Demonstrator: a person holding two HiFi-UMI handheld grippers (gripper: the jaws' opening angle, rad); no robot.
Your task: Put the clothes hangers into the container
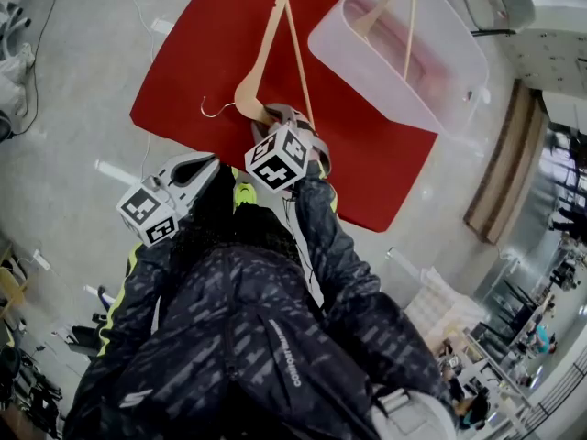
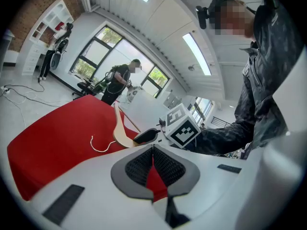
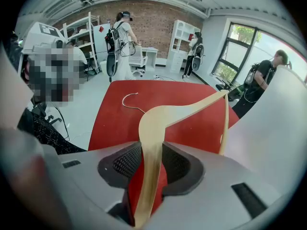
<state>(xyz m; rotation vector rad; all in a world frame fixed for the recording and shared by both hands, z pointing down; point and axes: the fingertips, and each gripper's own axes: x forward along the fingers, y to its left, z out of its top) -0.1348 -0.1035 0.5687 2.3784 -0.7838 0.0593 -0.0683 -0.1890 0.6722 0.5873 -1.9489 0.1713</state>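
A wooden clothes hanger (image 1: 266, 62) with a thin wire hook (image 1: 213, 110) hangs just above the red mat (image 1: 211, 35). My right gripper (image 1: 275, 119) is shut on one of its arms near the shoulder; the right gripper view shows that hanger (image 3: 158, 123) running between the pads of the right gripper (image 3: 152, 152). A translucent white container (image 1: 367, 67) stands at the mat's far right corner with another wooden hanger (image 1: 404, 7) leaning inside. My left gripper (image 1: 194, 170) stays near my body, shut and empty, as the left gripper view shows the left gripper (image 2: 153, 150) with pads meeting.
The mat lies on a grey floor with cables (image 1: 37, 53) at the left. A wooden board (image 1: 500, 172) lies to the right of the mat. People stand around the room (image 3: 122, 37), with white shelves (image 3: 182, 47) along the brick wall.
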